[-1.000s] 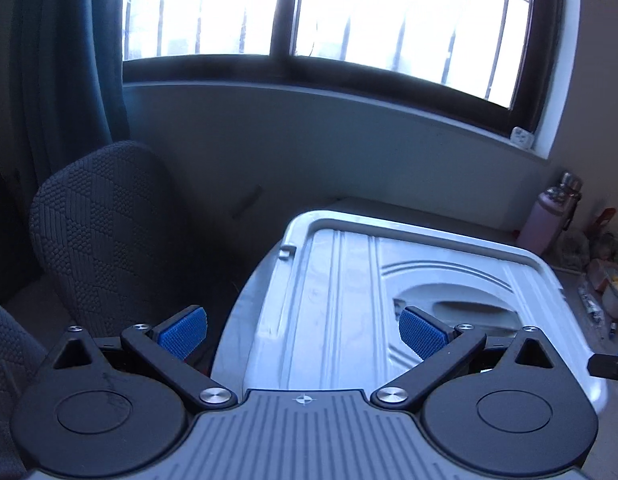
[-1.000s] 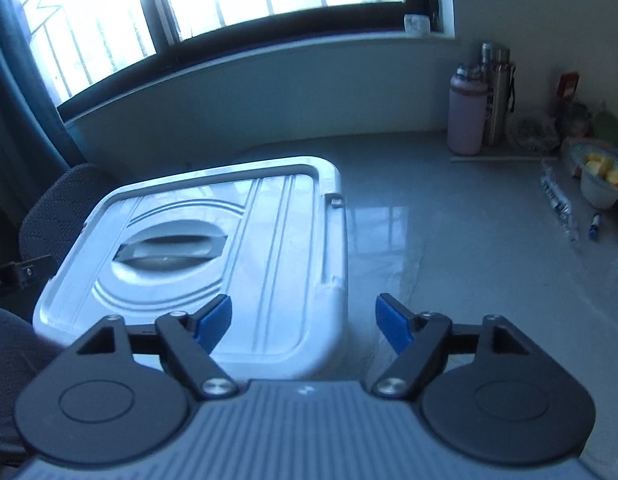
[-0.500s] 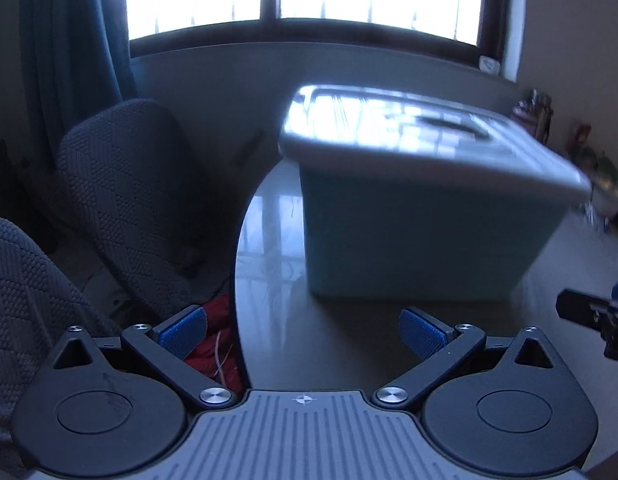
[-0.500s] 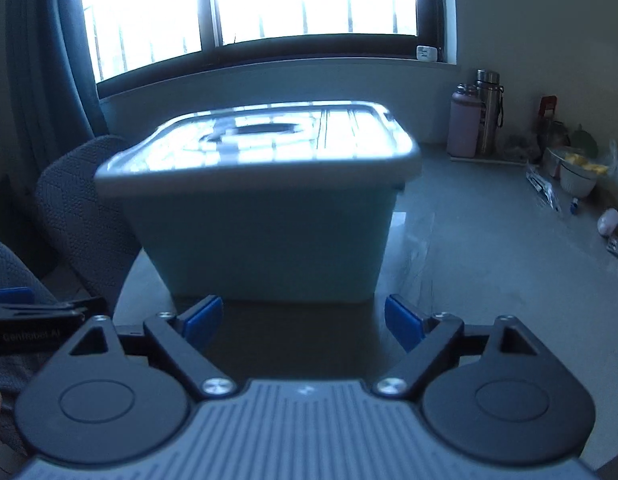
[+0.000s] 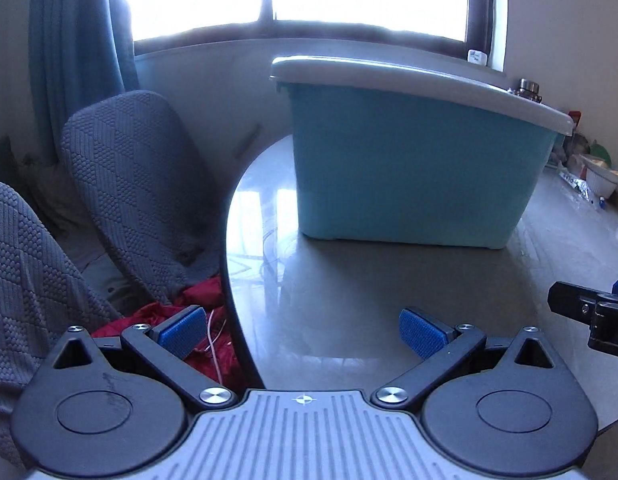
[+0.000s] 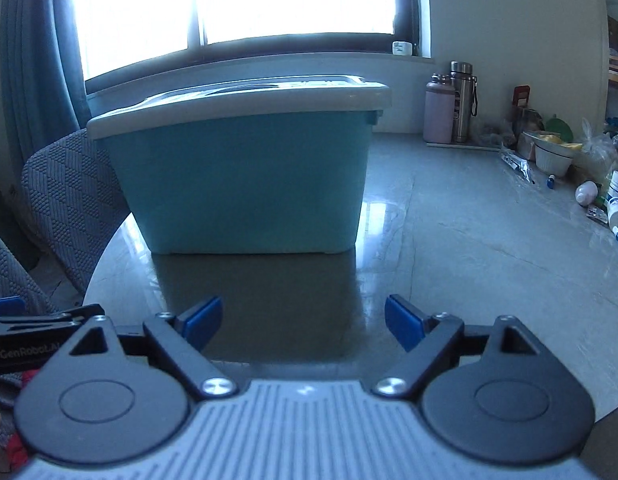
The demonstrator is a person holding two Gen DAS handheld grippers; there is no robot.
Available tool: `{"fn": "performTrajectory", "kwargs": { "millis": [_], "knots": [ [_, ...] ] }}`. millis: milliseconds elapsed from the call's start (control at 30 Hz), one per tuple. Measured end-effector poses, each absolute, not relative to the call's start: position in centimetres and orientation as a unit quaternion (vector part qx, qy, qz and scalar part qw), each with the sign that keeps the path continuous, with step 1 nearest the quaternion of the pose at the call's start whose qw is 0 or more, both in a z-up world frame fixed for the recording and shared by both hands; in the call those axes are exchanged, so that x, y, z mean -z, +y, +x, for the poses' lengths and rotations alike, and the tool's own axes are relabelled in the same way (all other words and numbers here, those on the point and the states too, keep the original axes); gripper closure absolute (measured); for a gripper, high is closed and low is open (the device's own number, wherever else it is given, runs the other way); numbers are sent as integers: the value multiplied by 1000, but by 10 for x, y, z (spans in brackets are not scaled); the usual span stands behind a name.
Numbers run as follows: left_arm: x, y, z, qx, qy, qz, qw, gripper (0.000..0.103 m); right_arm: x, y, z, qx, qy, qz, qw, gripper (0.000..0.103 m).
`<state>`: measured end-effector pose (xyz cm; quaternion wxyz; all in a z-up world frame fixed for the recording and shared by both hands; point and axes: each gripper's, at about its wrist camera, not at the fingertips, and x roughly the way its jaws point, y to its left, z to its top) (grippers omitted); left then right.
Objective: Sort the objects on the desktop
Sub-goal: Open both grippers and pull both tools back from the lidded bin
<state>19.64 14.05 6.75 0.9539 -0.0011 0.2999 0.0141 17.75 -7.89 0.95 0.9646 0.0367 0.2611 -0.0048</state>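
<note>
A teal storage bin (image 5: 409, 172) with a closed white lid (image 5: 421, 80) stands on the grey table (image 5: 349, 300); it also shows in the right wrist view (image 6: 245, 184). My left gripper (image 5: 303, 332) is open and empty, low over the table's front left edge. My right gripper (image 6: 303, 322) is open and empty, low in front of the bin. Small desktop items lie at the far right: a white bowl (image 6: 553, 156), small bottles (image 6: 587, 192) and a pen (image 6: 551, 181).
Two flasks (image 6: 449, 106) stand by the back wall under the window. A grey chair (image 5: 137, 184) stands left of the table, with red cloth (image 5: 197, 320) below. The right gripper's tip shows at the left wrist view's right edge (image 5: 589, 312).
Both grippers dropped from above the bin's lid down to table height and pulled back from it. Both stayed open and empty.
</note>
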Motion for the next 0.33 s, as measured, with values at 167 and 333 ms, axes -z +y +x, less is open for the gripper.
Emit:
{"fn": "performTrajectory", "kwargs": {
  "millis": [167, 333],
  "knots": [
    [-69, 135, 200, -8, 287, 8, 958, 0, -12, -79, 179, 2, 261, 39, 965, 15],
    [-68, 134, 205, 2, 287, 6, 958, 0, -13, -79, 183, 0, 265, 42, 963, 15]
  ]
}}
